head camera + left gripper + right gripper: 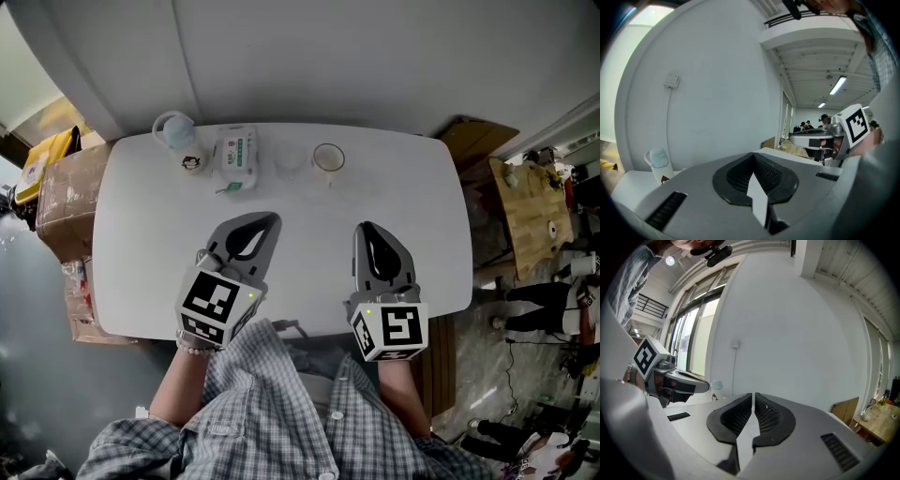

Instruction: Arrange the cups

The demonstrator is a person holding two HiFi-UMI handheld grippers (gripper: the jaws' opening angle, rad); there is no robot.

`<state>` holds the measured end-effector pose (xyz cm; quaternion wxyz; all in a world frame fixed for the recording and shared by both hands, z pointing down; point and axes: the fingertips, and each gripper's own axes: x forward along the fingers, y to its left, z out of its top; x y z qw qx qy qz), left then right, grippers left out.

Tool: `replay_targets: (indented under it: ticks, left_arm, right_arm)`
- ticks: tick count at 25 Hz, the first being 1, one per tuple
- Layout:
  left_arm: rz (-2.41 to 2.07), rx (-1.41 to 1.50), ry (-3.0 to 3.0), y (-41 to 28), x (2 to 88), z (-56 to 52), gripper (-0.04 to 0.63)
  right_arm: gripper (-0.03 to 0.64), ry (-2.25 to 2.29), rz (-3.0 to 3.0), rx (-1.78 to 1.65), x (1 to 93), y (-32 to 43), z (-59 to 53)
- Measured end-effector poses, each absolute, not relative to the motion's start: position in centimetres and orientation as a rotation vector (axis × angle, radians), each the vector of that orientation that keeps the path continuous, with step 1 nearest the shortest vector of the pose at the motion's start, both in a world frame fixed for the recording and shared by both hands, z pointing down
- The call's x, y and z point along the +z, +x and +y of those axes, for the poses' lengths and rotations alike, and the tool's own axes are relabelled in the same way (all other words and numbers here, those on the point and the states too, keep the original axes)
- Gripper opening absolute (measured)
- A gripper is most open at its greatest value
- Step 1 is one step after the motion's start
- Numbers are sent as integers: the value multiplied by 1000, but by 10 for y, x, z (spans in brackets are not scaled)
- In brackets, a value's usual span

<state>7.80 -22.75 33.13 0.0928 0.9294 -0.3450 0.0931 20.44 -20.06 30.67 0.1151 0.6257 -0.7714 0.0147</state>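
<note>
1. While both grippers are held above the near half of the white table (141,244), nothing is gripped by either of them.
2. The jaws of the left gripper (271,218) are seen pressed together at their tips, with nothing between the ribbed pads.
3. The jaws of the right gripper (364,228) are likewise closed to a thin slit, and no object is caught in it.
4. Two cups are found along the far edge of the table, well apart from both grippers: a clear cup (289,157) and, just to its right, a brown-rimmed cup (328,157). Both are set upright and are not touching.
5. A pack of wipes (234,157) is laid flat to the left of the clear cup.
6. A white bottle (178,136) with a pale blue lid is placed at the far left corner, beside the pack.
</note>
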Motion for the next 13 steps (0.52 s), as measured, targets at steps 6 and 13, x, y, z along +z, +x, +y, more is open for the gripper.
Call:
replay_targets:
  ticks: [6,13]
  left_arm:
    - [-988,262,2791,85,331,-228,9]
    - [-1149,501,2504,7,364,-157,9]
  right_arm:
    - [34,1861,-2222,22,309,210,-197]
    - [35,1579,-2345,333,350,138,-159]
